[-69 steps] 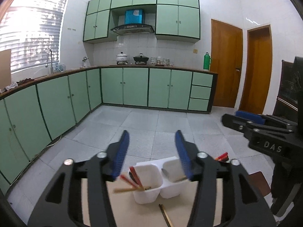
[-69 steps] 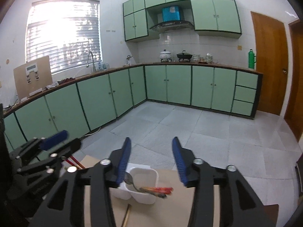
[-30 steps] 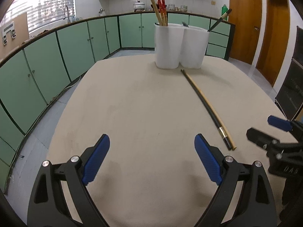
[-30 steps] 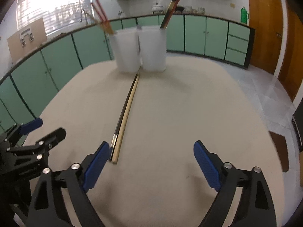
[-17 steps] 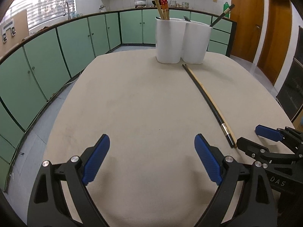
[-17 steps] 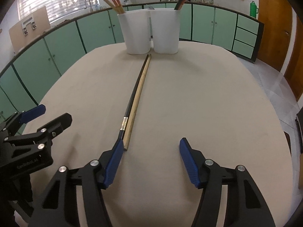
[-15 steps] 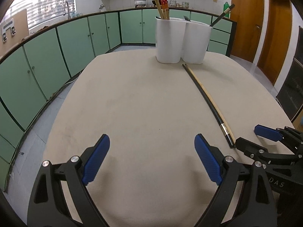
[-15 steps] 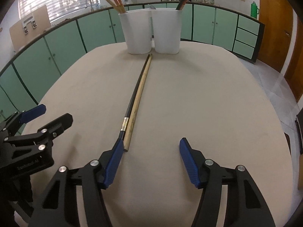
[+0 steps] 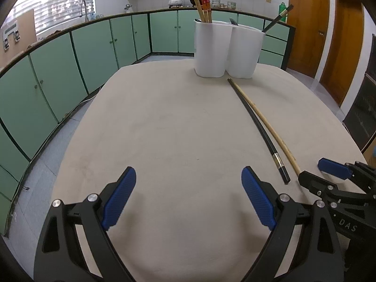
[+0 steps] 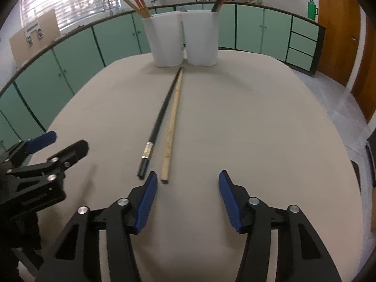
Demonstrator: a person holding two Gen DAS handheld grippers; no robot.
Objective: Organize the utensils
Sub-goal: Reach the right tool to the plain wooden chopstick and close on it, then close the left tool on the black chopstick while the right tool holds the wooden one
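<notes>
Low in the right wrist view, right gripper [image 10: 185, 196] with blue-padded jaws part-way apart, just been narrowing, nothing between them and touching nothing. Just ahead of its left pad, up and slightly left of frame centre: near ends of two long chopsticks, a pale bamboo one [image 10: 172, 124] and a black lacquered one with a silver band [image 10: 158, 119], flat on the beige table top [image 10: 258, 117], side by side and nearly touching. Long axis running away up the frame, far tips close to the foot of the white two-cup plastic holder [image 10: 183, 40], already stocked with red and wooden sticks. Clearly nearer: the right gripper. Left gripper [image 9: 188, 197] spread wide and empty, low in its own view, the pair well off toward its lower right. Bare table all round the chopsticks; table rim well away at either side; likely a small leftward shift needed to straddle both ends.
</notes>
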